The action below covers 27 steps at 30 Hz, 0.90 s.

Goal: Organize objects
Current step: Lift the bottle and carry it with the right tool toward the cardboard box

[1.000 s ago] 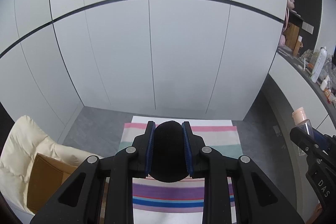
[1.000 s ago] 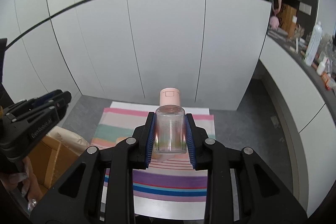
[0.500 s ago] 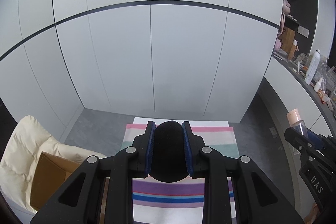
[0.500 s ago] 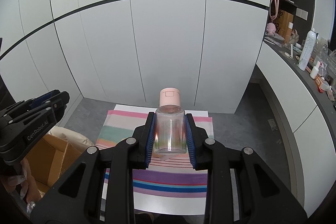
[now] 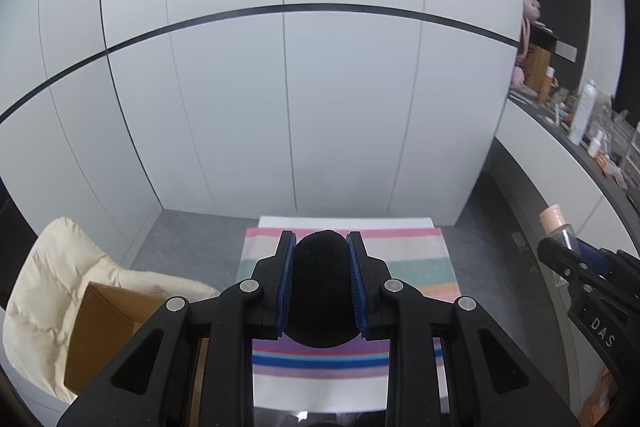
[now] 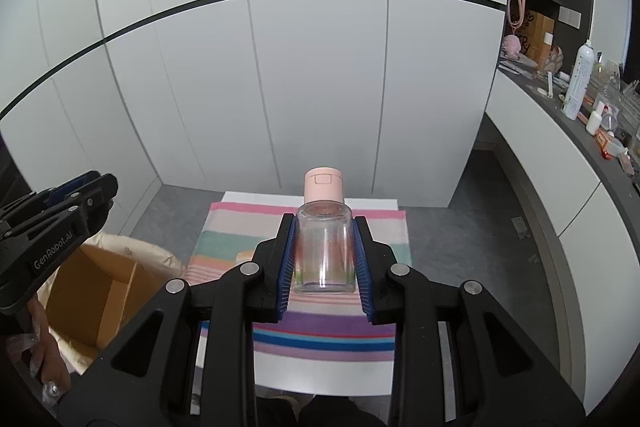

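I'm seeing a clear bottle (image 6: 323, 253) with a pink flip cap, empty-looking, standing upright and pinched between the blue pads (image 6: 289, 261) of my right gripper (image 6: 324, 259), raised over the striped cloth (image 6: 304, 339). My left gripper (image 5: 322, 285) is clamping a black rounded object (image 5: 321, 287), matte and egg-shaped; I can't tell what it is. Both grippers are pointing forward and angled down at the cloth, side by side, each showing in the other's view. A cardboard box (image 6: 94, 301) is sitting on a cream cushion (image 5: 44, 291) to the left.
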Each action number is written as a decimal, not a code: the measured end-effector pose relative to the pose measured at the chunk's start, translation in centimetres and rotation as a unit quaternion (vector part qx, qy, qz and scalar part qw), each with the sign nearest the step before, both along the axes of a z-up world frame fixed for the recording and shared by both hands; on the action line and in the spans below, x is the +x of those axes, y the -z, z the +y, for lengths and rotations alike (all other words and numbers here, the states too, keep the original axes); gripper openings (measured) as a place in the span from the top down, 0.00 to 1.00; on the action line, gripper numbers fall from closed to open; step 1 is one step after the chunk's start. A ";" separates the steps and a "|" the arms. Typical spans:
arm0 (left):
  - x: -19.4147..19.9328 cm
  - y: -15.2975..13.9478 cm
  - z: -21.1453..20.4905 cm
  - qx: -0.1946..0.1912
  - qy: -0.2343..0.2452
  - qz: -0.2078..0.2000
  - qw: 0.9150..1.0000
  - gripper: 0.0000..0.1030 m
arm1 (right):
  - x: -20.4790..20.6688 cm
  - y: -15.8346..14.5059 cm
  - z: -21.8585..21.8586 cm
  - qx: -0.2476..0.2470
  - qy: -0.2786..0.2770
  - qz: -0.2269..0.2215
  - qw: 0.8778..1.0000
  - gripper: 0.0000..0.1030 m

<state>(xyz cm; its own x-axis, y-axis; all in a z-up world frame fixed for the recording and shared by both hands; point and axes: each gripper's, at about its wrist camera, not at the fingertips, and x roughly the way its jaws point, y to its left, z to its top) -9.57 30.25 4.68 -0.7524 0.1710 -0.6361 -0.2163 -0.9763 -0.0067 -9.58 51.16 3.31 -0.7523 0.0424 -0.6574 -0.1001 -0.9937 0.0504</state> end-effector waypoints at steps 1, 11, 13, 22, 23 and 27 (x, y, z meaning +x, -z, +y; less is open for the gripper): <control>0.5 0.3 -0.3 0.003 0.004 -0.004 1.000 0.75 | 0.4 0.2 -0.1 -0.003 -0.001 -0.002 1.000 0.73; 6.9 2.0 -2.4 0.003 -0.002 0.000 1.000 0.75 | 6.3 2.8 -1.1 -0.026 -0.006 -0.008 1.000 0.73; 7.9 2.1 -2.6 0.001 -0.003 0.004 1.000 0.75 | 7.3 3.3 -1.4 -0.028 -0.007 -0.009 1.000 0.73; 13.9 5.4 -4.5 -0.007 -0.007 0.003 1.000 0.75 | 13.7 6.8 -2.7 -0.032 0.002 -0.022 0.999 0.73; 14.7 6.1 -4.8 -0.004 -0.005 -0.003 1.000 0.75 | 14.4 7.3 -2.8 -0.030 0.005 -0.027 0.999 0.73; 17.5 8.2 -5.9 -0.003 0.012 -0.020 1.000 0.75 | 17.8 9.3 -2.4 -0.037 0.013 -0.053 0.998 0.73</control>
<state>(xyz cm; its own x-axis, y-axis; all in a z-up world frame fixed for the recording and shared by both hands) 7.89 24.38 -3.53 -0.7221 0.1854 -0.6665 -0.2397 -0.9708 -0.0104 8.27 48.74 -5.95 -0.6775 0.0094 -0.7354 -0.1336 -0.9848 0.1105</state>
